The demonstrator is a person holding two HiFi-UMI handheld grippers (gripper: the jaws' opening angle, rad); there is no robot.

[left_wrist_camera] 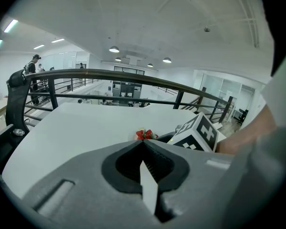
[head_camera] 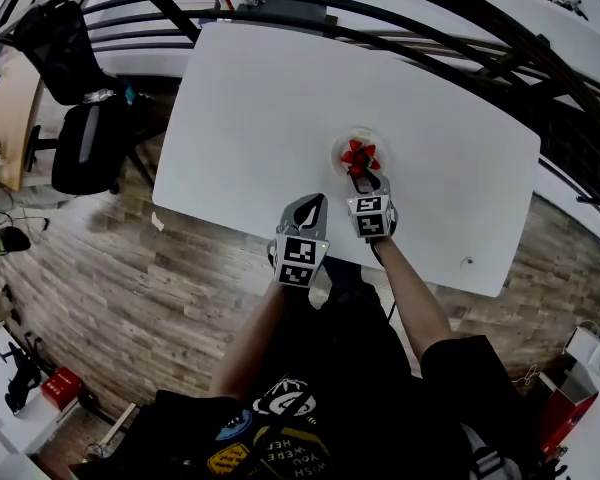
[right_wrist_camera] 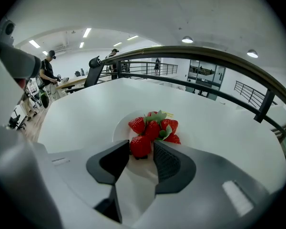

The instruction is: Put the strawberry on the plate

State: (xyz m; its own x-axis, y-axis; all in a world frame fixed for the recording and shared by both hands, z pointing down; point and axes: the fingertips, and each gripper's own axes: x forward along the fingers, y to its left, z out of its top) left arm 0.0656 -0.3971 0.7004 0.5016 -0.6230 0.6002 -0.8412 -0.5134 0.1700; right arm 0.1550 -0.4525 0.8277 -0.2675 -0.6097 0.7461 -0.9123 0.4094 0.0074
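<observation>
**Strawberry between the right jaws, on the plate**

The strawberry (right_wrist_camera: 140, 146) sits at the near side of the white plate (right_wrist_camera: 118, 128). It touches a cluster of other strawberries (right_wrist_camera: 158, 127) with green leaves, piled just behind it on the same plate. It lies right between the jaw tips of the right gripper (head_camera: 363, 180) — the left jaw's tip is against it or all but so, while a thin gap shows on the right jaw's side. The jaws therefore stand apart around the fruit rather than pinching it. Bare plate shows in the space between the jaws on the near side of the berry.

The plate rests on a white table (head_camera: 260, 98). The left gripper (left_wrist_camera: 143, 143) is just beside the right one, on its left and nearer the person, at the table's near edge. Its jaws are closed tip to tip with nothing between them, and it is apart from the plate and the fruit.
</observation>
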